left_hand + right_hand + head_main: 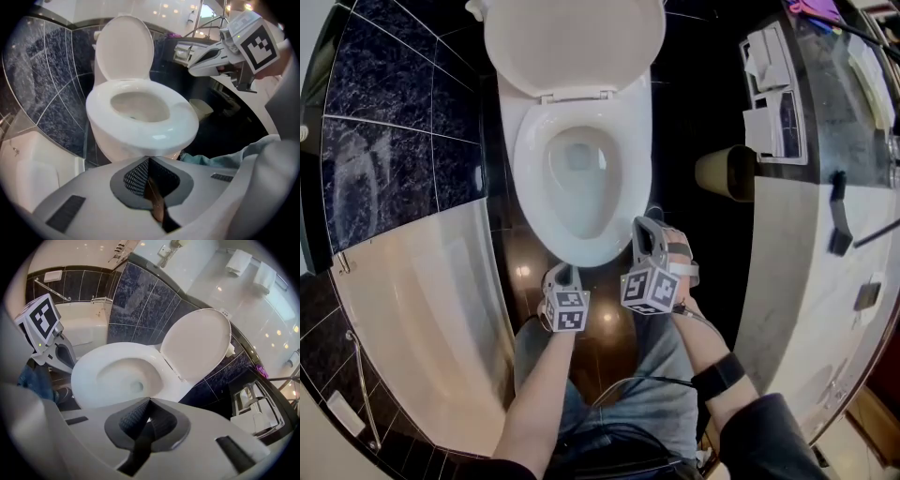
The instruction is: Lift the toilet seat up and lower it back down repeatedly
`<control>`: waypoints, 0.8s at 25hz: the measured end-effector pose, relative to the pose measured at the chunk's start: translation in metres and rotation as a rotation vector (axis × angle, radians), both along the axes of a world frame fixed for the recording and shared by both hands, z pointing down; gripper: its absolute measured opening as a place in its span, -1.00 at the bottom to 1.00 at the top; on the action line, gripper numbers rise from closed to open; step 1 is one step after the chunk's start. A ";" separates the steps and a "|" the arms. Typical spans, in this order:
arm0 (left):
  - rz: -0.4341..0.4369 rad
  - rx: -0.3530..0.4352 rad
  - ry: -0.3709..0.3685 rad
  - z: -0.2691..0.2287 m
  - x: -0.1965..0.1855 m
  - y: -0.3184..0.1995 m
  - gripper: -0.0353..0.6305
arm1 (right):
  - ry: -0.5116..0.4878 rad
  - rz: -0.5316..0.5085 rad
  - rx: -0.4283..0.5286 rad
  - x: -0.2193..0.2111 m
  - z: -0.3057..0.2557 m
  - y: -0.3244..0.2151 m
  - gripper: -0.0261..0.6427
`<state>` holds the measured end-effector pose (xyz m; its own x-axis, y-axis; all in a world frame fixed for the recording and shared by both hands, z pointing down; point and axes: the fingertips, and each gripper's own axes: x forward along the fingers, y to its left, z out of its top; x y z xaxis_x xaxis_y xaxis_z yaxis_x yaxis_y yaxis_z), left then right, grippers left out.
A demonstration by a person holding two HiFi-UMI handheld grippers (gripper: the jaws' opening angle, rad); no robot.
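Note:
The white toilet seat [532, 178] lies flat on the bowl, and the lid [572, 42] stands raised against the back. My left gripper [564, 273] hangs just before the bowl's front rim; its jaws are shut with nothing between them. My right gripper [648, 228] is to its right, beside the front right of the seat, also shut and empty. From the left gripper view the seat [183, 117] is just beyond the closed pads [140, 176]. In the right gripper view the seat [93, 369] and raised lid [197, 343] lie ahead.
A pale bathtub [422, 309] runs along the left. A dark counter [825, 187] with wall-mounted paper holders [769, 89] is on the right, a tan bin [727, 173] beside it. The person's legs in jeans [619, 394] are in front of the toilet.

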<state>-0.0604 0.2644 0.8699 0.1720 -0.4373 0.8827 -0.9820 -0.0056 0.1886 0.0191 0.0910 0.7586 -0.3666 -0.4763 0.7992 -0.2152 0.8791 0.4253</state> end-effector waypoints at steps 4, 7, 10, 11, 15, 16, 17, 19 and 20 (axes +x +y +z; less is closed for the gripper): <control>-0.002 -0.033 -0.001 0.012 -0.002 0.001 -0.91 | 0.008 0.017 -0.015 0.007 0.008 0.005 -0.87; -0.007 -0.037 -0.001 0.007 -0.006 -0.010 -0.91 | 0.009 0.041 -0.023 0.013 0.008 0.005 -0.87; -0.011 -0.007 -0.001 -0.011 -0.010 -0.019 -0.91 | -0.004 0.059 -0.028 0.011 -0.001 0.004 -0.87; -0.009 0.007 -0.005 -0.020 -0.012 -0.023 -0.91 | -0.011 0.064 -0.030 0.010 -0.006 0.003 -0.87; -0.006 0.065 -0.018 -0.070 -0.022 -0.045 -0.90 | -0.058 0.086 -0.033 0.005 -0.042 -0.003 -0.87; -0.007 0.085 -0.022 -0.087 -0.025 -0.051 -0.90 | -0.076 0.097 -0.036 0.004 -0.055 -0.006 -0.87; -0.006 0.107 -0.027 -0.105 -0.029 -0.058 -0.90 | -0.097 0.113 -0.040 0.003 -0.070 -0.009 -0.86; 0.009 0.158 -0.039 -0.149 -0.037 -0.076 -0.90 | -0.136 0.153 -0.042 0.004 -0.102 -0.017 -0.86; 0.023 0.188 -0.047 -0.174 -0.041 -0.086 -0.90 | -0.155 0.171 -0.041 0.004 -0.120 -0.023 -0.86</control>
